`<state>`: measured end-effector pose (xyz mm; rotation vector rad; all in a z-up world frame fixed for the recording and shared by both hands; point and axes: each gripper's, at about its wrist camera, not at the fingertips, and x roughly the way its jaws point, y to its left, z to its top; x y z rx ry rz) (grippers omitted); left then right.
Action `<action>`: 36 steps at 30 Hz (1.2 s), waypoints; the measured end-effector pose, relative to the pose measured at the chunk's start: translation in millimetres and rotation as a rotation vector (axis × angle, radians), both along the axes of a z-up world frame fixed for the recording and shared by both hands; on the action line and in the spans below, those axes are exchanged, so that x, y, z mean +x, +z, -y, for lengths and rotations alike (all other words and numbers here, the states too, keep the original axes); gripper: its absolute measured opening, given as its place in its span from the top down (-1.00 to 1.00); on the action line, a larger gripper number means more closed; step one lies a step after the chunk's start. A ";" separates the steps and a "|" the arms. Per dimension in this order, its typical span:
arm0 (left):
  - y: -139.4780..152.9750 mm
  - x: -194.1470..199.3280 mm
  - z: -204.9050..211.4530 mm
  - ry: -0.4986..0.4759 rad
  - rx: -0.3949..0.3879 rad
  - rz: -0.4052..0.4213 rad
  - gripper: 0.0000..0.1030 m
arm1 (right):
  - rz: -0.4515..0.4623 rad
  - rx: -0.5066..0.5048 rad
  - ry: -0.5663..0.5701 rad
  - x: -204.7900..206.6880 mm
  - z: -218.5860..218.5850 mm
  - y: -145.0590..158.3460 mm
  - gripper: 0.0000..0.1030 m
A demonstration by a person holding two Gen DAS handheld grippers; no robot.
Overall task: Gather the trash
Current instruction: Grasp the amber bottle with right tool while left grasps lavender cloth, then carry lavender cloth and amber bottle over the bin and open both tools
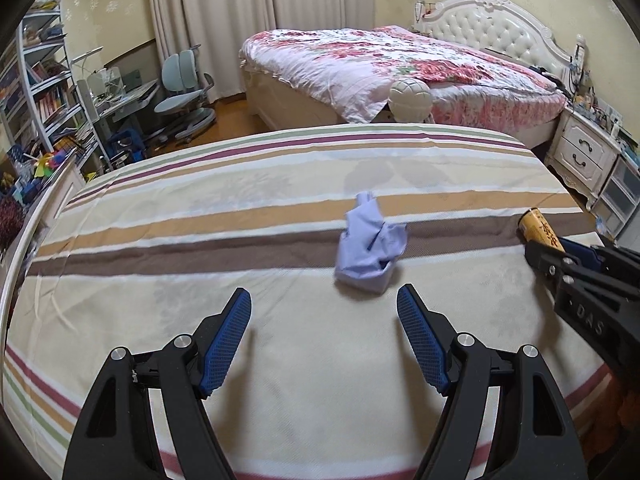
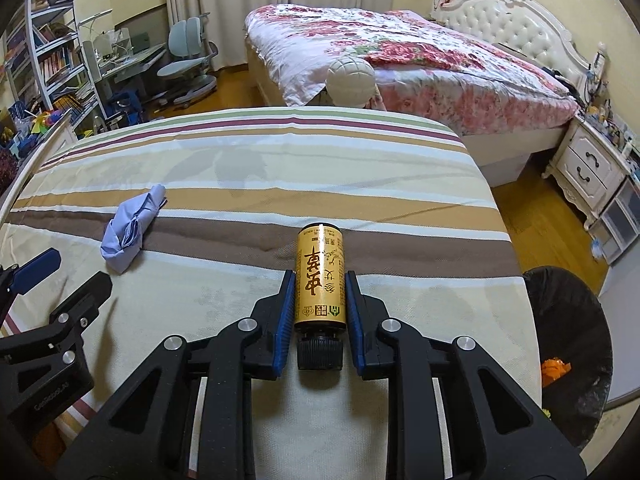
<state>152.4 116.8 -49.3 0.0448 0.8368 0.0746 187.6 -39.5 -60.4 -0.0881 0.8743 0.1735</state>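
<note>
Your right tongs point(image 2: 320, 300) were clenched on the yellow bottle with the black cap point(image 2: 319, 280), cap toward the camera; the left wrist view showed only its far end. Your left tongs point(image 1: 324, 336) stood released, just short of the crumpled pale-blue cloth point(image 1: 370, 246). Both lay on the striped bedspread point(image 2: 280, 168). Only the right wrist view caught the black-lined trash bin point(image 2: 568, 344), partly cut off, with something orange inside.

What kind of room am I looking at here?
A bedroom, most likely in a home. A bed with a flowered quilt and tufted headboard stands at the back, a white nightstand beside it, and a desk with a swivel chair by the curtains.
</note>
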 end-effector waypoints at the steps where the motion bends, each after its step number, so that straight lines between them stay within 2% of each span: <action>1: 0.0 3.5 2.5 -0.003 0.002 0.000 -0.42 | -0.001 0.004 0.000 0.4 0.5 -0.1 0.55; 8: -2.5 28.6 8.9 0.002 -0.011 -0.026 -0.42 | -0.003 0.016 0.001 1.0 1.6 -0.5 0.54; 10: -4.2 32.4 8.7 0.004 -0.021 -0.039 -0.29 | -0.004 0.022 0.002 1.3 2.0 -0.9 0.54; 11: -5.4 34.0 9.2 0.004 -0.023 -0.048 -0.14 | -0.004 0.023 0.002 1.5 2.0 -1.0 0.54; 15: -4.8 32.2 14.8 -0.036 -0.029 -0.044 0.28 | -0.004 0.025 0.002 1.1 2.5 -1.2 0.54; 17: -4.4 30.8 18.2 -0.041 -0.013 -0.040 0.28 | -0.003 0.025 0.001 0.9 2.6 -1.1 0.54; 26: 0.9 14.2 18.3 -0.046 -0.033 -0.019 0.29 | 0.001 0.037 -0.010 -15.7 7.9 0.4 0.54; 36: 12.3 -29.6 39.5 -0.092 -0.039 0.022 0.29 | 0.026 0.042 -0.030 -55.8 26.2 6.9 0.55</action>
